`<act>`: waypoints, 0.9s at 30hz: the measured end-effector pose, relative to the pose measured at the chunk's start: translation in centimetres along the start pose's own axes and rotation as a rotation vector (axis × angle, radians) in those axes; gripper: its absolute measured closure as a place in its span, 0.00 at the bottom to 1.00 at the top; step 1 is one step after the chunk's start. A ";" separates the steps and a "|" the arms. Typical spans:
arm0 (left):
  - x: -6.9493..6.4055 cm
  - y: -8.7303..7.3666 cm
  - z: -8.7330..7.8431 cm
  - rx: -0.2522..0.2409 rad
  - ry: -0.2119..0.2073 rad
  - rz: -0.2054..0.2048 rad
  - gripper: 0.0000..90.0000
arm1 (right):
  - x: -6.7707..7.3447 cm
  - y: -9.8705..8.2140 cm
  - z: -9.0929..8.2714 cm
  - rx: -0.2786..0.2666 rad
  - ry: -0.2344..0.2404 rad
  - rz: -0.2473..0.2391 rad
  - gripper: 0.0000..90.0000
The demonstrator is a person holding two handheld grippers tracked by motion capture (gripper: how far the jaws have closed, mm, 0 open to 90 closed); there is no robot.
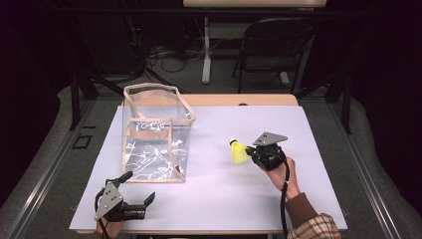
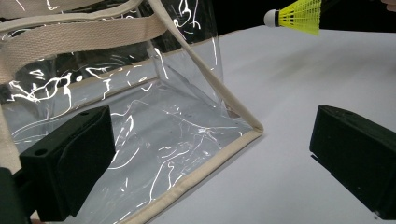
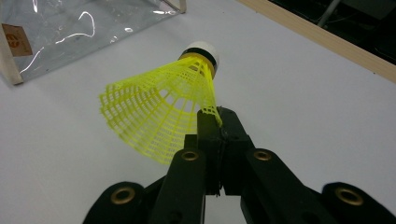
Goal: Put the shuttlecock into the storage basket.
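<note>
The right gripper [image 1: 255, 155] has its jaws pinched tight on the rim of a yellow plastic shuttlecock's [image 1: 239, 152] mesh skirt, so it's holding it by the edge and not around the body. In the right gripper view you can see the two black jaws meeting right at the skirt's [image 3: 154, 116] edge, with the white cork tip pointing away from the gripper, toward the bag. The shuttlecock looks lifted off the table, out over the white sheet [image 1: 224, 194], right of centre.

To its left, well apart from it, stands a clear plastic tote bag [image 1: 155, 144] with beige fabric trim and handles, upright and open at the top. Can't make out anything inside, too many reflections.

The left gripper [image 1: 137, 199] sits at the near left edge of the table, just in front of the bag's near corner [image 2: 254, 130], jaws spread wide with nothing between them. It isn't touching the bag as far as I can tell.

Behind the table there's a dark folding chair [image 1: 278, 45].
</note>
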State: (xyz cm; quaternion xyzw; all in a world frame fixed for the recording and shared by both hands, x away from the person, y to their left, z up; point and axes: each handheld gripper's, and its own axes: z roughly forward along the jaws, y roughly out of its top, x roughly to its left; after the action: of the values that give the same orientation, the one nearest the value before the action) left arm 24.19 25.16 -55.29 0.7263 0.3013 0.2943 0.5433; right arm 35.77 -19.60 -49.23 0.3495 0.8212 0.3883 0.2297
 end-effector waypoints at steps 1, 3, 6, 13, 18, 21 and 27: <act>0.0 0.0 0.0 -0.001 0.000 0.001 0.00 | 0.0 0.1 0.1 -0.001 0.001 -0.004 0.99; 0.0 0.0 0.0 -0.001 0.000 0.001 0.00 | 0.1 0.3 0.2 0.000 0.004 -0.008 0.99; 0.0 0.0 0.0 -0.002 -0.001 0.002 0.00 | 0.2 0.5 0.3 -0.002 0.008 -0.010 0.99; 0.0 0.0 0.0 -0.002 -0.004 0.002 0.00 | 0.4 1.2 0.7 -0.007 0.019 -0.017 0.99; 0.0 0.0 0.0 -0.002 -0.003 0.003 0.00 | 0.5 1.5 0.9 -0.009 0.025 -0.018 0.99; 0.0 0.0 0.0 -0.003 -0.003 0.003 0.00 | 0.6 1.6 1.1 -0.008 0.028 -0.021 0.99; 0.0 0.0 0.0 -0.003 -0.003 0.003 0.00 | 0.6 2.0 1.3 -0.011 0.034 -0.026 0.99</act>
State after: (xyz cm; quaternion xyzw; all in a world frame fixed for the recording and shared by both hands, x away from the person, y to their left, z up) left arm 24.18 25.17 -55.27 0.7264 0.2991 0.2943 0.5443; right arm 37.00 -17.57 -48.46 0.3307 0.8273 0.3958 0.2227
